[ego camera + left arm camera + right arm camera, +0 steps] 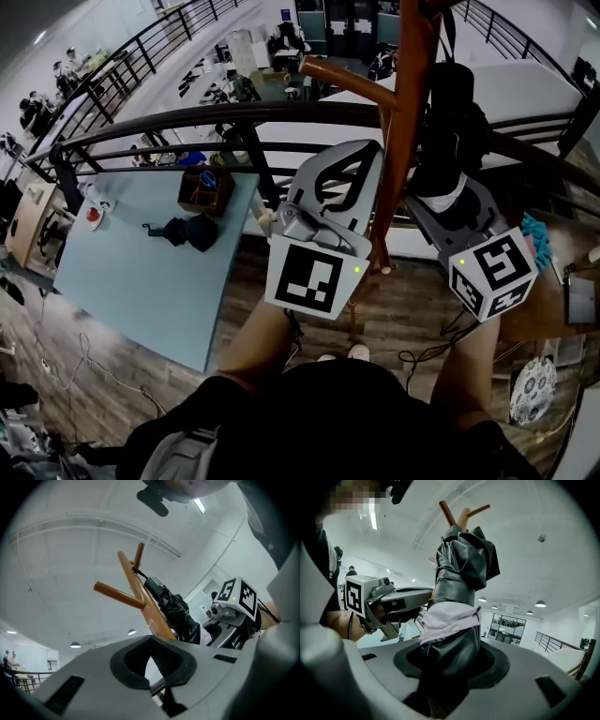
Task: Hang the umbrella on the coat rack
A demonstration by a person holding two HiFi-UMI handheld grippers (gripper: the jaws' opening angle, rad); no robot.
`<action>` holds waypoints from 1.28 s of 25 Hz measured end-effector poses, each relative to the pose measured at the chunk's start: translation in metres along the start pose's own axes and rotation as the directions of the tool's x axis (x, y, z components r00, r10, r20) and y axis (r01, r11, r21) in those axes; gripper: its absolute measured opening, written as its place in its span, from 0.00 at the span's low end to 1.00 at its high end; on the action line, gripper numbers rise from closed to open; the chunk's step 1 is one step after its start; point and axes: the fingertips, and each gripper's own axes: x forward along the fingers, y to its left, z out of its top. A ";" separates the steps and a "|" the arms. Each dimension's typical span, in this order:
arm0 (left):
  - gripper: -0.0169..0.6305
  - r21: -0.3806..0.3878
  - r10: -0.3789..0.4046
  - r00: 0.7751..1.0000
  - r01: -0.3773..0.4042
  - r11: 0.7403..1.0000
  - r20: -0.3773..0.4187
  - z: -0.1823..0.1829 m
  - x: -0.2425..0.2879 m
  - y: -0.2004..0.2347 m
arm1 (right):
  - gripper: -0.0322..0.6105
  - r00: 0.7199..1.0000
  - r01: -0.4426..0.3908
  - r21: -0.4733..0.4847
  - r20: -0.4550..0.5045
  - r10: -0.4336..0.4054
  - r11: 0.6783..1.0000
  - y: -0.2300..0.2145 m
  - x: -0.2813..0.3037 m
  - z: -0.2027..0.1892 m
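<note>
The coat rack [405,141] is a brown wooden pole with angled pegs [342,73], standing in front of a black railing [187,122]. The umbrella [452,122] is folded, black, with a pale band [450,618] around its lower part. It hangs upright just to the right of the coat rack pole, close against it. In the left gripper view, a thin cord [136,568] runs from the upper end of the umbrella to the point where the upper pegs meet the pole. Whether that cord carries the load cannot be determined. The right gripper [448,202] sits to the right of the coat rack at the lower part of the umbrella. In the right gripper view, its jaws are set wide and closed around the umbrella body just below the pale band, with the fabric filling the space between the pads. The left gripper [370,155] is positioned just to the left of the coat rack pole and points toward it. Its jaw tips meet, leaving only a narrow slot behind them, and nothing is between them. It makes no visible contact with the pole or the umbrella. A light blue desk [141,281] stands well to the left of the coat rack and carries a brown box [206,187] and a black object [187,232].
</note>
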 end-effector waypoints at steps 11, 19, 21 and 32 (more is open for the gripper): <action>0.05 -0.001 -0.045 0.999 0.045 0.999 0.000 -0.004 0.000 -0.022 | 0.41 0.996 -0.093 0.056 0.011 0.092 0.994 0.022 -0.018 -0.005; 0.05 -0.021 -0.058 0.998 0.058 0.998 -0.022 -0.014 -0.008 -0.029 | 0.42 0.988 -0.145 0.116 0.070 0.138 0.983 0.039 -0.019 -0.002; 0.05 -0.022 -0.062 0.998 0.062 0.998 -0.027 -0.014 -0.010 -0.032 | 0.42 0.987 -0.149 0.124 0.083 0.139 0.981 0.040 -0.019 0.000; 0.05 -0.036 -0.047 0.997 0.045 0.998 -0.057 -0.025 -0.021 -0.037 | 0.43 0.979 -0.108 0.101 0.185 0.088 0.989 0.046 -0.021 0.005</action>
